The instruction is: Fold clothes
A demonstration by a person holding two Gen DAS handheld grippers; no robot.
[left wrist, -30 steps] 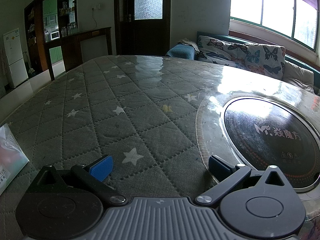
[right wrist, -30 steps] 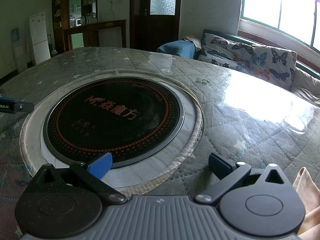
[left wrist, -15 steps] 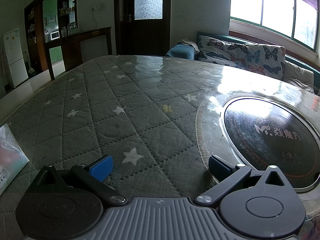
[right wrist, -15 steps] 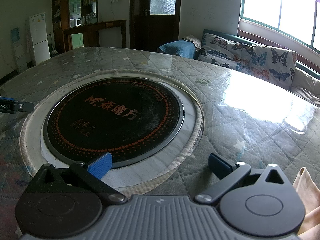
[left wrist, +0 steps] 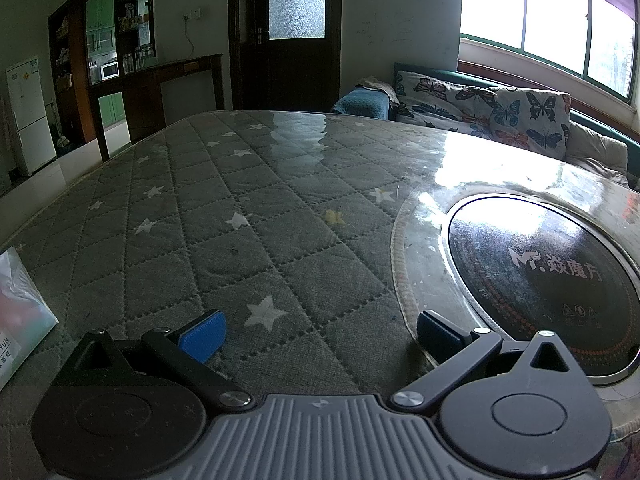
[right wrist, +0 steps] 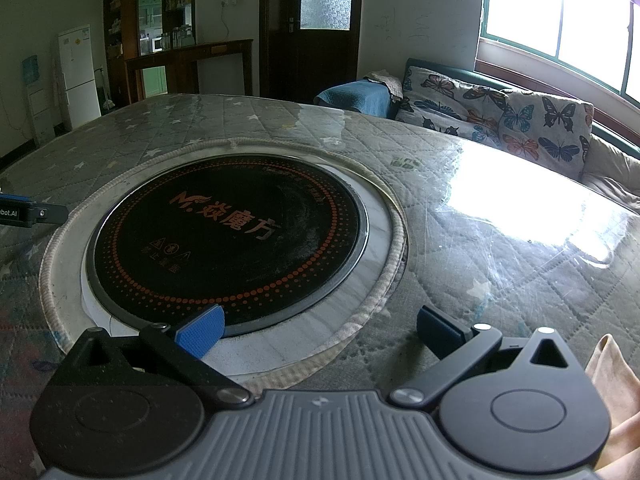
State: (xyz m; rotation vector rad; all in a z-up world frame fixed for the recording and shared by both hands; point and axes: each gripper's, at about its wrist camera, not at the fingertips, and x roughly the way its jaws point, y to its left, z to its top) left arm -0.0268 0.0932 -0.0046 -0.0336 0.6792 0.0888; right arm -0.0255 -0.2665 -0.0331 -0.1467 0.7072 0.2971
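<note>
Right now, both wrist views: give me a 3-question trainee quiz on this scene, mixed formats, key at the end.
1. True or false: the left gripper is clamped on a garment.
2. Multiple choice: what lies under the right gripper? A) a wicker basket B) the round black cooktop set into the quilted table cover C) a stack of plates
3. Fill in: the only cloth that may be a garment is a tan piece at the ____ right edge of the right wrist view.

Key: 1 false, both grippers are open and hold nothing. 2 B. 3 lower.
</note>
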